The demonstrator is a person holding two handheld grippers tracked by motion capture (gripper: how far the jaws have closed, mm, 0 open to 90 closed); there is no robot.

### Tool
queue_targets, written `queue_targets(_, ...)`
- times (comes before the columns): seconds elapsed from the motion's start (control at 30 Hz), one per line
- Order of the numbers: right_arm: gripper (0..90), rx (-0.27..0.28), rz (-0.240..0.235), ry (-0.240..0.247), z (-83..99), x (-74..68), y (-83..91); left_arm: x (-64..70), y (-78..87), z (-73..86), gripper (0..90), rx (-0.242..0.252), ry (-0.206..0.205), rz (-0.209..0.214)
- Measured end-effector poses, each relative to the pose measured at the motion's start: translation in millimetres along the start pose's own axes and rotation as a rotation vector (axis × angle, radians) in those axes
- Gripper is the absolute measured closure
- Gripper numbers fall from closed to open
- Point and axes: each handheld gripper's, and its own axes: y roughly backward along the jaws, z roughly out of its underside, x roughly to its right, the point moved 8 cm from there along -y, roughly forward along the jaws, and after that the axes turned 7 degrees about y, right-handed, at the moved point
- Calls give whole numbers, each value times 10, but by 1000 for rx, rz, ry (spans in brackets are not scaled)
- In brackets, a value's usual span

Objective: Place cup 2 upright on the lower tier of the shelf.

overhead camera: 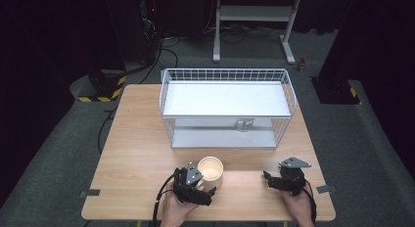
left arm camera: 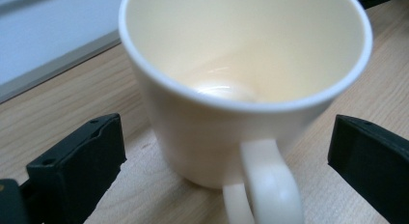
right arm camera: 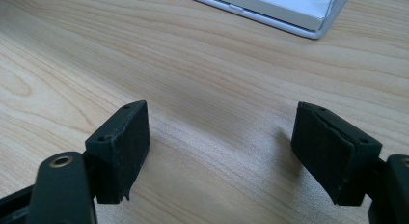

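Left gripper (overhead camera: 208, 187) sits at the near edge of the wooden table (overhead camera: 137, 153), jaws spread wide. In the left gripper view the cream mug (left arm camera: 241, 89) stands upright between the two jaws, handle (left arm camera: 265, 185) pointing back toward the camera. Both jaws are clear of the mug wall, nothing gripped. Mug is empty inside, glossy bottom.

Right gripper (overhead camera: 266, 179) is over to the right on the same near edge, well apart from the mug. Jaws wide open here too; in the right gripper view its jaws frame bare wood grain, holding nothing. Can't tell whether the jaw tips touch the tabletop. A grey three-cornered plate (overhead camera: 294, 162) tops it. A hand (overhead camera: 298, 207) holds it from below; the other hand (overhead camera: 173, 210) holds the left one.

In the high view, the mug (overhead camera: 210, 171) is just in front of a white wire rack (overhead camera: 227, 107) with two solid white shelves, standing mid-table toward the far side.

Room: dark, grey floor, cables running at left, black-yellow hazard tape (overhead camera: 100, 96) on a base near the table's far left corner, a light metal stand (overhead camera: 254, 21) behind.
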Motion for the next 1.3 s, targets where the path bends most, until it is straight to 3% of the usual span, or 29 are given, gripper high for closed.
queue_targets(0.43,218,0,0,-1,0,0,0,7,-95,-129,10,14,2,-17)
queue_targets(1.3,218,-1,3,-2,1,-1,0,47,-168,-191,88,45,-7,-36)
